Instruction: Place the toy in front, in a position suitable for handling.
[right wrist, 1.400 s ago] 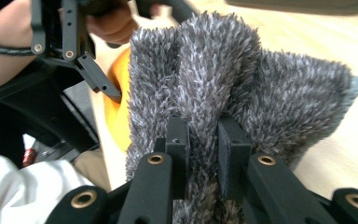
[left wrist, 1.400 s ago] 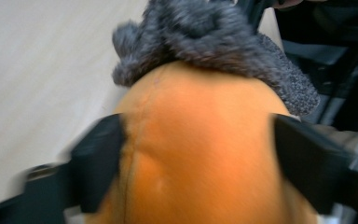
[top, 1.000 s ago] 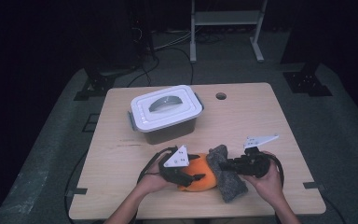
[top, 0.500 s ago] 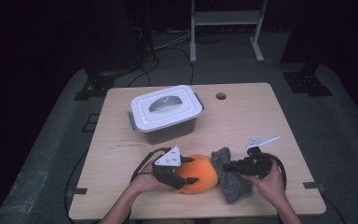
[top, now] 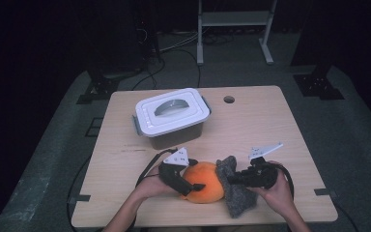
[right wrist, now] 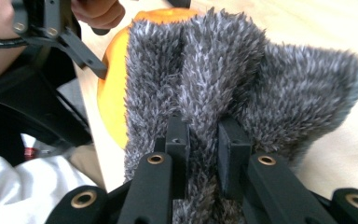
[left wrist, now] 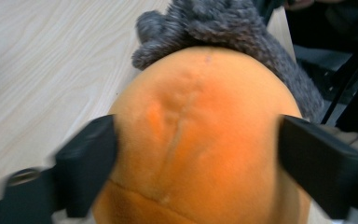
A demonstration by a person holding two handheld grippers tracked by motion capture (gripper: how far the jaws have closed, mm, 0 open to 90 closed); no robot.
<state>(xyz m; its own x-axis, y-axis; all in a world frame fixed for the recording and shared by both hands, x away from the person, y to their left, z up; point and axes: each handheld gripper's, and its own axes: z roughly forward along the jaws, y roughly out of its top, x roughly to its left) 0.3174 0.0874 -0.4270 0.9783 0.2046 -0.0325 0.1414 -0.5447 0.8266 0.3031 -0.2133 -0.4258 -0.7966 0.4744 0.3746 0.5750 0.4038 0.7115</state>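
Observation:
A soft toy lies near the table's front edge, with a round orange body [top: 207, 187] [left wrist: 200, 116] [right wrist: 112, 79] and a grey furry part [top: 236, 200] [left wrist: 223, 23] [right wrist: 261, 79] on its right. My left gripper [top: 195, 176] [left wrist: 198, 154] comes in from the left. Its jaws have just been opening and stand open on either side of the orange body, which still sits between them. My right gripper [top: 229, 180] [right wrist: 203, 135] is shut on a fold of the grey fur.
A grey box with a white clip-on lid [top: 171, 113] stands behind the toy at the table's middle left. The wooden table [top: 270, 125] has a small round hole [top: 229, 99] near its far edge. Black cables trail from both grippers.
The left gripper's jaws have spread wider around the orange body. The right gripper keeps its pinch on the grey fur and has barely shifted.

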